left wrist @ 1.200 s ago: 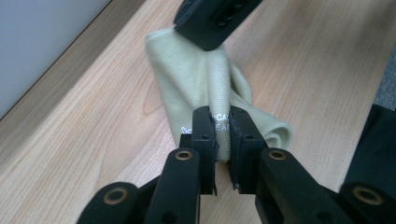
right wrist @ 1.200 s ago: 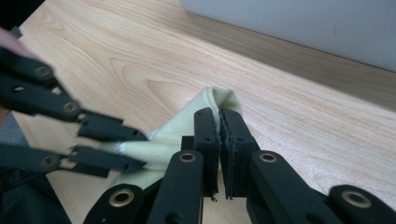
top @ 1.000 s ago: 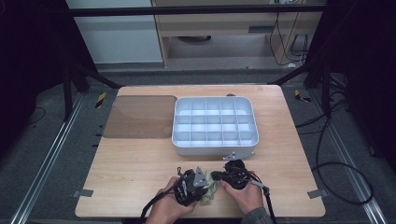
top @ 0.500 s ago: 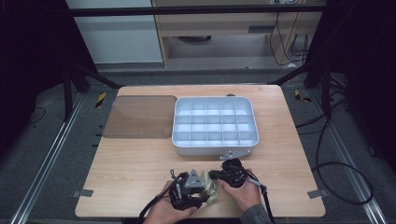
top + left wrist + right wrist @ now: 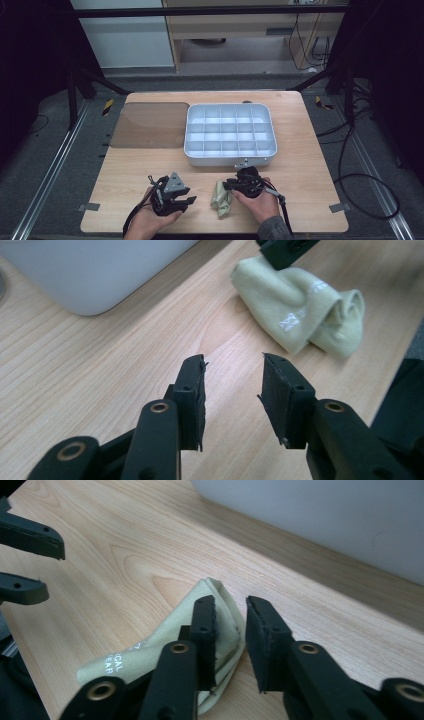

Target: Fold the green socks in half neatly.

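A pale green folded cloth (image 5: 220, 199) with small white lettering lies on the wooden table (image 5: 300, 165) near its front edge. My left gripper (image 5: 190, 196) is a short way to the left of the cloth and apart from it. Its jaws have just been opening, and in the left gripper view they (image 5: 232, 360) stand open over bare wood with the cloth (image 5: 300, 310) ahead. My right gripper (image 5: 228, 186) hovers at the cloth's upper right edge. Its jaws (image 5: 230, 602) have also just been opening and stand apart above the cloth (image 5: 165, 645), not pressing on it.
A white tray (image 5: 188, 131) divided into several compartments sits mid-table, just behind the grippers; its wall (image 5: 325, 515) is close to the right gripper. A brown translucent lid (image 5: 150, 125) lies flat to the tray's left. A person's hands hold both grippers at the table's front edge.
Both grippers were together on the cloth with their jaws shut. Both have opened, the left has drawn away to the left, and the cloth now lies free on the table.
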